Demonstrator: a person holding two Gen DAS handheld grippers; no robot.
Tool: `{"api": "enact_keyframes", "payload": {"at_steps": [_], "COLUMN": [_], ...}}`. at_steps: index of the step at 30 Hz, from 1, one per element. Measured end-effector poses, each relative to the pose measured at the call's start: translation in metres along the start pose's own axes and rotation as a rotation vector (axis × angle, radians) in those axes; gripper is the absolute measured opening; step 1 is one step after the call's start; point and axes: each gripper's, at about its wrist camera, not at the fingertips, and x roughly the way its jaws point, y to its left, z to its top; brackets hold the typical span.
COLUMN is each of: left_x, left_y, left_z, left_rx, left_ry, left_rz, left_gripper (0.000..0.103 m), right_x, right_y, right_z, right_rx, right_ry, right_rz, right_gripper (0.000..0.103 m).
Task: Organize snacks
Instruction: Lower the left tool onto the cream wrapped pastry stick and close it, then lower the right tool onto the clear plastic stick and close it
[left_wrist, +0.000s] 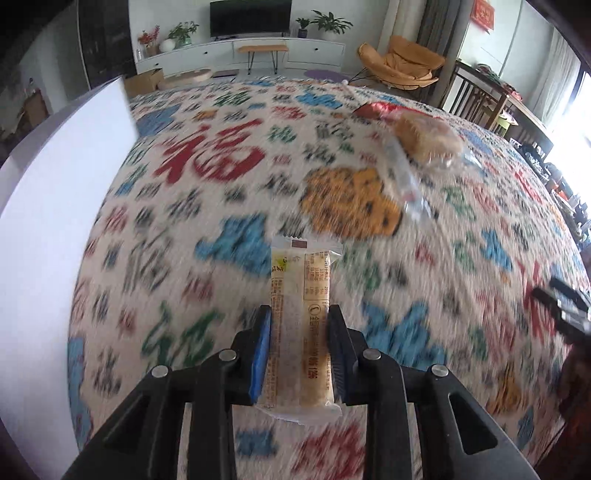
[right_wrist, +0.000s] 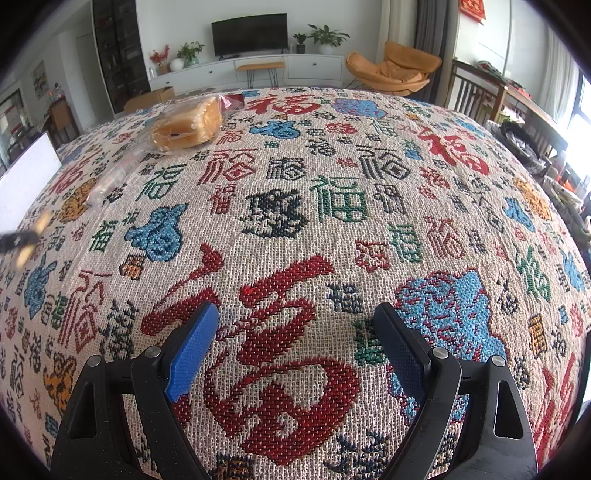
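My left gripper is shut on a long pale snack bar in a clear wrapper, held above the patterned tablecloth. The view is motion-blurred. A wrapped bread bun lies at the far right, with a clear-wrapped stick snack in front of it and a red packet behind it. My right gripper is open and empty over the cloth. In the right wrist view the bread lies far left, the stick snack below it, and the left gripper with its bar shows at the left edge.
A white box wall stands at the left; it also shows in the right wrist view. The right gripper appears at the right edge of the left view. Wooden chairs stand beyond the table's far right edge.
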Motion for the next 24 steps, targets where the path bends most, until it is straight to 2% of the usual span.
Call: {"api": "enact_keyframes", "payload": {"at_steps": [2,4,5,6,9,11,13,24], "left_x": [-0.001,-0.004,-0.003,0.0,0.005,0.01,0.012,0.013], "left_y": [0.007,0.007,0.006,0.004,-0.002,0.004,0.011,0.01], "left_z": [-0.018,-0.027,-0.028,-0.03,-0.034,-0.028,-0.026,-0.025], "left_rx": [0.004,0.023,0.03,0.044,0.075,0.048,0.021,0.029], "left_ry": [0.003,-0.04,-0.045,-0.059,-0.12,-0.109,-0.1,-0.1], "left_rz": [0.036,0.028,0.033,0.049,0.103,0.105,0.082,0.087], "left_gripper": [0.034,0.054,0.071,0.081,0.095,0.102,0.103,0.103], "right_x": [0.0,0.0,0.0,0.0,-0.001,0.002,0.003,0.002], "right_y": [0.0,0.0,0.0,0.0,-0.001,0.0,0.0,0.0], "right_z": [0.0,0.0,0.0,0.0,-0.001,0.001,0.002,0.001], "right_rx": [0.0,0.0,0.001,0.0,0.002,0.005,0.005,0.004], "right_ry": [0.0,0.0,0.0,0.0,-0.001,-0.001,-0.002,-0.002], "right_rz": [0.0,0.0,0.001,0.001,0.002,0.004,0.005,0.001], "right_gripper": [0.089,0.089,0.089,0.089,0.089,0.089,0.089,0.089]}}
